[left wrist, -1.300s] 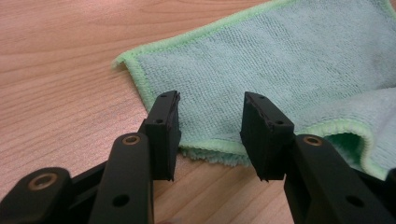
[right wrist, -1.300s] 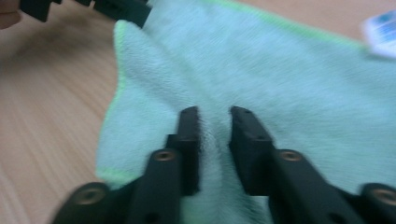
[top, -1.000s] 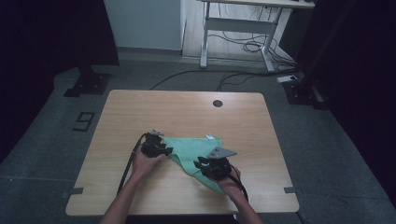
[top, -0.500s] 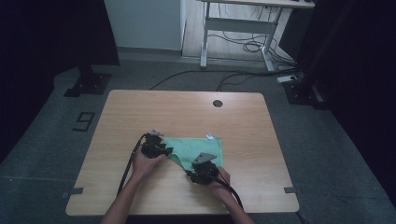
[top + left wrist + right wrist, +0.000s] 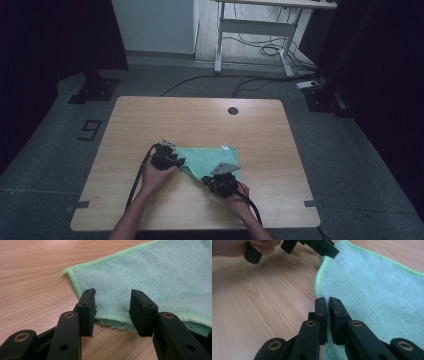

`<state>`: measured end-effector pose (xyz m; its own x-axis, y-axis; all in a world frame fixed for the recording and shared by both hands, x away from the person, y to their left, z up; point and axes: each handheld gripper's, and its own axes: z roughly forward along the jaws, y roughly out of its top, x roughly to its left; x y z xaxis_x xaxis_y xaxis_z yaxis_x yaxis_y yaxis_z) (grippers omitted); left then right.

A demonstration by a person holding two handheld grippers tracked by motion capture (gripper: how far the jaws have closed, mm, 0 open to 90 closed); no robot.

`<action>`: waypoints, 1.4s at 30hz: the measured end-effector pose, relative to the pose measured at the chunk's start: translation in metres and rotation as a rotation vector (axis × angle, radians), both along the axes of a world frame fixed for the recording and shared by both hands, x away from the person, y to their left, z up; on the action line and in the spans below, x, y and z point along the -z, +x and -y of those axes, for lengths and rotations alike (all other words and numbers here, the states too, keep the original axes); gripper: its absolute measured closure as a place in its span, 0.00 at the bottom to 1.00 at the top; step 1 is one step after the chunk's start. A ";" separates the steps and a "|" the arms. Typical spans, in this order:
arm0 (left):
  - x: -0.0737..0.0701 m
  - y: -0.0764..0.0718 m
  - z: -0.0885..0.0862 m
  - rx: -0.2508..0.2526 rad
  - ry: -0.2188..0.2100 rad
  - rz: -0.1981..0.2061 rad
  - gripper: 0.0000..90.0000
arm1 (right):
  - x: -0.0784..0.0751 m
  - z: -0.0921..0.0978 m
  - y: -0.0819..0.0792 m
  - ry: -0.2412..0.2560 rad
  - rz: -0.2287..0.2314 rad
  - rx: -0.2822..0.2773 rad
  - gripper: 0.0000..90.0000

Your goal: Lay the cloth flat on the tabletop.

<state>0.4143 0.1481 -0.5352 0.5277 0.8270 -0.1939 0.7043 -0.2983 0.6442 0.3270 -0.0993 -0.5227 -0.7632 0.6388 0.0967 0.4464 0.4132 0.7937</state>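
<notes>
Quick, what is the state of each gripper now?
Left gripper: open, jaws astride the green cloth edge.
Right gripper: shut on the green cloth.

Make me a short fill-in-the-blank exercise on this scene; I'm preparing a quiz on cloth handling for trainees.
1. The green cloth lies on a table made of ____.
2. The left gripper has its jaws ____, one on either side of the cloth's edge.
3. The right gripper has its jaws ____ on the cloth's edge.
4. In the high view, a small ____ tag sits at the cloth's far edge.

Missing words: wood; open; shut; white
</notes>
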 end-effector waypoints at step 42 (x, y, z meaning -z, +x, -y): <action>0.002 -0.014 -0.002 0.026 0.015 0.052 0.58 | 0.010 0.003 -0.017 0.004 0.015 0.047 0.55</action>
<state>0.4000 0.1498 -0.5375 0.5577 0.8157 -0.1534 0.6618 -0.3255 0.6753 0.3098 -0.1021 -0.5323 -0.7340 0.6735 0.0879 0.4529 0.3889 0.8022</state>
